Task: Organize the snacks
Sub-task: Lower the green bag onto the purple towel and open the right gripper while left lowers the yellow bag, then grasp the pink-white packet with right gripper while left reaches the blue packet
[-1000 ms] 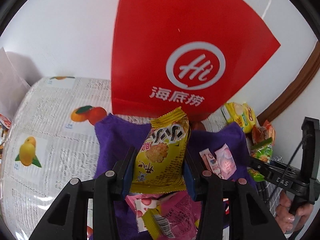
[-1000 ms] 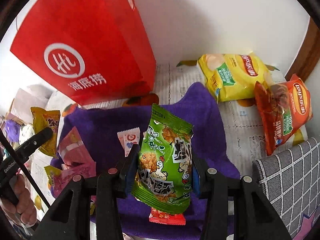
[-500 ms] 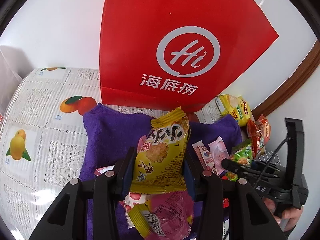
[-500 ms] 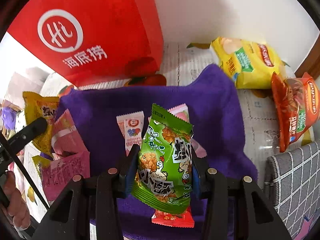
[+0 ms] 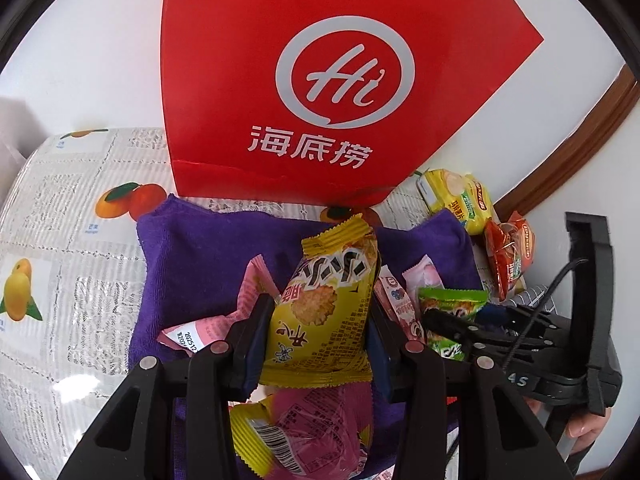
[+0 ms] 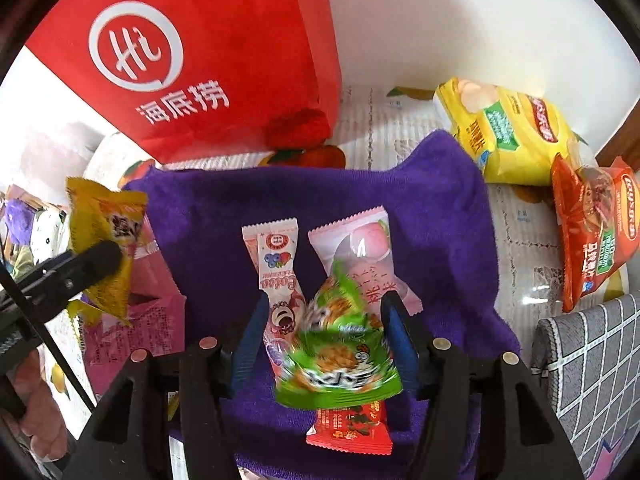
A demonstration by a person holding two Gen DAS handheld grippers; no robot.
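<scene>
Since a second ago my right gripper (image 6: 320, 344) is opening, dropping the blurred green snack packet (image 6: 338, 354) between its jaws onto the purple towel (image 6: 440, 208), while my left gripper (image 5: 316, 328) stays clamped on the yellow cracker packet (image 5: 324, 304).

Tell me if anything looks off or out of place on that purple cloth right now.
One thing: the green snack packet sits tilted and motion-blurred between the right gripper's opening jaws, clear of the pads, apparently dropping onto the purple cloth over a red packet. The left gripper holds its yellow packet squarely.
</scene>
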